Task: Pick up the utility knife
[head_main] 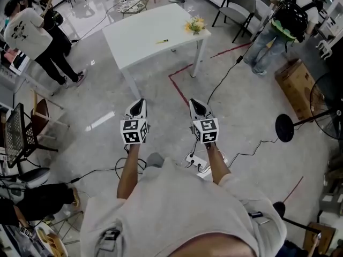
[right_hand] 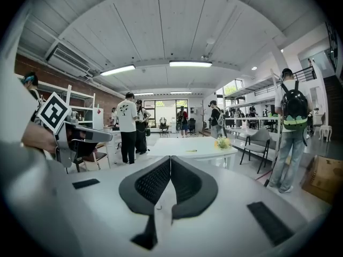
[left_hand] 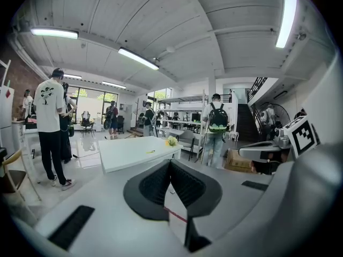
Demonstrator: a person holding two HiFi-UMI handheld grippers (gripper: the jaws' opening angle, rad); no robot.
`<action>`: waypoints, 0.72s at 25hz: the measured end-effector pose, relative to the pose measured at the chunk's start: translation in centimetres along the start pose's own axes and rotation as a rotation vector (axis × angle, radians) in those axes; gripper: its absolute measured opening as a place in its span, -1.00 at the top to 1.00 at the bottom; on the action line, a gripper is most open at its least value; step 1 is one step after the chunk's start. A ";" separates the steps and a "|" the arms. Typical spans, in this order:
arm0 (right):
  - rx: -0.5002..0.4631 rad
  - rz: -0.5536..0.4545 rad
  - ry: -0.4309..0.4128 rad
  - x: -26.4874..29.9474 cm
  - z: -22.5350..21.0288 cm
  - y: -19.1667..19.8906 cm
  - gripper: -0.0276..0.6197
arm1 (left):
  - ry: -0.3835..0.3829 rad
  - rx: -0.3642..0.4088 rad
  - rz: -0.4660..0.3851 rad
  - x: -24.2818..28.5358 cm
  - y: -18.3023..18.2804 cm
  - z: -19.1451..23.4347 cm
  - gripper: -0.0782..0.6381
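Beyond the jaws, the floor is polished and glossy, with bright reflections of light. The white surface ahead of the jaws looks smooth and matt. Left gripper and right gripper: smooth matt grey shells, plastic by appearance; jaws lined with black, finely ribbed pads. Right of the jaws, a box of dull brown cardboard.
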State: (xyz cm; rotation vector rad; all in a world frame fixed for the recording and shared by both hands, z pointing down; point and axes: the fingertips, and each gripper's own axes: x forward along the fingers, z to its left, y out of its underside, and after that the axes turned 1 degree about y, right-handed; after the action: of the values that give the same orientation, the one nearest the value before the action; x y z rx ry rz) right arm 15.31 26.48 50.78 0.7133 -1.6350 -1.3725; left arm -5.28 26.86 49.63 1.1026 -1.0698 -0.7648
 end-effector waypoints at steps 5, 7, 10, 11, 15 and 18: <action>0.005 0.006 -0.004 0.6 -0.6 0.4 0.82 | 0.011 0.002 0.008 1.2 0.1 -0.6 0.73; 0.006 0.011 -0.004 1.1 -0.9 0.6 0.82 | 0.012 0.002 0.008 1.7 0.1 -0.5 0.73; 0.003 0.017 -0.005 2.4 -1.3 0.7 0.82 | 0.010 -0.004 0.016 2.9 0.5 0.2 0.73; 0.000 0.019 -0.006 3.0 -1.5 0.7 0.82 | 0.010 -0.007 0.018 3.4 0.5 0.5 0.73; -0.006 0.027 -0.007 5.9 -2.3 0.4 0.82 | 0.011 -0.013 0.019 6.0 0.3 2.0 0.73; -0.007 0.025 -0.005 8.5 -2.9 -0.2 0.82 | 0.015 -0.013 0.016 8.3 -0.4 3.6 0.73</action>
State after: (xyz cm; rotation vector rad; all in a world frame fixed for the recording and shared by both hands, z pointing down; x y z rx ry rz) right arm 13.90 17.81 52.78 0.6833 -1.6371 -1.3623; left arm -5.90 18.10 51.95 1.0856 -1.0582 -0.7483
